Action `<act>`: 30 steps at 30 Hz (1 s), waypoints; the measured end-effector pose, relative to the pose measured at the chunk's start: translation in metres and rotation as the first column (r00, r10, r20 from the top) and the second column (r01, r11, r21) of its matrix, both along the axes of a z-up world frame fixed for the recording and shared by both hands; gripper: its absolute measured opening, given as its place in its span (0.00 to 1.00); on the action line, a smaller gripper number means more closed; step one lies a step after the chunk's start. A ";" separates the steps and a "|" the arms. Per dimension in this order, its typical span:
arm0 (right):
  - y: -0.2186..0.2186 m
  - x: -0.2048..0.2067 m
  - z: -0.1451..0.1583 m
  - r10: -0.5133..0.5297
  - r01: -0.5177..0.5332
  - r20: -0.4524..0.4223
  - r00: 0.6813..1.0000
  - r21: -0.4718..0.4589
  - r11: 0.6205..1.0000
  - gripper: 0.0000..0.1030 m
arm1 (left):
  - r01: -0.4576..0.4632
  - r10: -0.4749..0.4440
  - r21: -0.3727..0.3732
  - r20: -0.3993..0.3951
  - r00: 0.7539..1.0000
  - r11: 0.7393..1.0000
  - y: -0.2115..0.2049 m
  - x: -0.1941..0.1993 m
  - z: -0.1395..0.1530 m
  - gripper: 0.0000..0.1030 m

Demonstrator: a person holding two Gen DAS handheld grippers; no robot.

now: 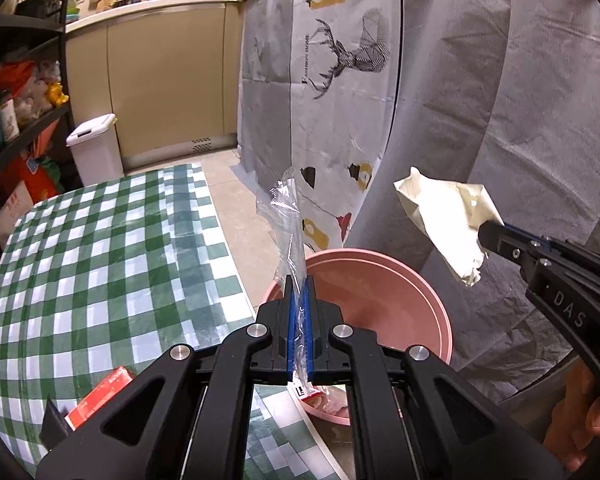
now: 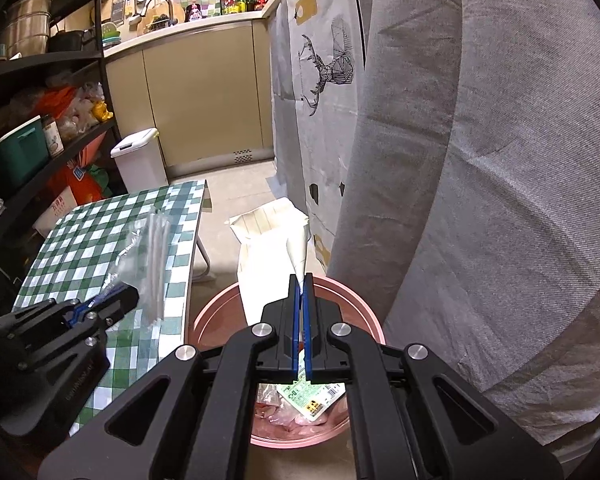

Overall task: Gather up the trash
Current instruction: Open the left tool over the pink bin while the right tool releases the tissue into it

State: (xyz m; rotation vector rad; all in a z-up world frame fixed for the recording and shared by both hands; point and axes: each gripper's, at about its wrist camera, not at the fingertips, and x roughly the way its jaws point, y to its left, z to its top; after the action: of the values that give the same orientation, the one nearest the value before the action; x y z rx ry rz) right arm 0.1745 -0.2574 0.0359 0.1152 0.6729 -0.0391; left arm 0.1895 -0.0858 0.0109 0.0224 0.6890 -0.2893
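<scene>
A crinkled clear plastic wrapper (image 1: 288, 216) is being clenched by the left gripper (image 1: 299, 300) at the near left rim of the round pink plastic bin (image 1: 420, 300); a creased cream paper bag (image 2: 268, 248) is being pinched by the right gripper (image 2: 301, 304) above the bin's far side; either light piece is being risked to drift past the rim if released before being centred

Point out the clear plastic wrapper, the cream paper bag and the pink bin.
clear plastic wrapper (image 1: 286, 216), left wrist view, crinkled upper part.
cream paper bag (image 2: 270, 240), right wrist view, flat front face.
pink bin (image 2: 364, 312), right wrist view, right-hand rim.
</scene>
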 end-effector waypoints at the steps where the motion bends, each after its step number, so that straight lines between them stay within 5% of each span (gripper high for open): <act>1: 0.000 0.000 -0.001 0.000 0.000 -0.003 1.000 0.000 1.000 0.02 | 0.003 -0.003 0.003 -0.002 1.000 1.000 -0.002 0.000 -0.002 0.03; 7: -0.003 0.006 -0.007 -0.002 0.002 -0.030 1.000 -0.005 1.000 0.06 | 0.040 -0.040 0.002 -0.021 0.999 0.999 -0.009 0.002 -0.008 0.04; 8: -0.005 0.006 -0.007 -0.009 0.009 -0.034 0.999 -0.004 1.000 0.07 | 0.047 -0.047 -0.002 -0.027 0.999 0.999 -0.009 0.003 -0.009 0.10; 9: -0.007 0.007 -0.007 -0.016 0.016 -0.037 0.999 0.000 1.000 0.14 | 0.049 -0.049 0.002 -0.031 0.998 0.999 -0.010 0.004 -0.010 0.25; 10: -0.009 0.007 -0.007 -0.025 0.025 -0.039 0.999 0.002 1.000 0.33 | 0.045 -0.045 0.006 -0.025 0.999 0.999 -0.009 0.003 -0.010 0.31; 12: -0.013 0.006 -0.007 -0.046 0.047 -0.031 0.998 0.008 0.999 0.44 | 0.044 -0.044 0.004 -0.012 0.999 0.999 -0.008 0.001 -0.009 0.37; 30: 0.013 -0.012 0.012 0.033 -0.034 0.088 0.996 0.013 0.999 0.44 | 0.007 -0.007 -0.009 0.073 0.997 1.000 0.034 -0.019 0.011 0.35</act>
State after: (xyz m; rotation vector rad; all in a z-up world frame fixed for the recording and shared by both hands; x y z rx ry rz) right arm 0.1628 -0.2447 0.0479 0.1191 0.5872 0.0033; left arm 0.1703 -0.0519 0.0214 0.0261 0.6155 -0.2972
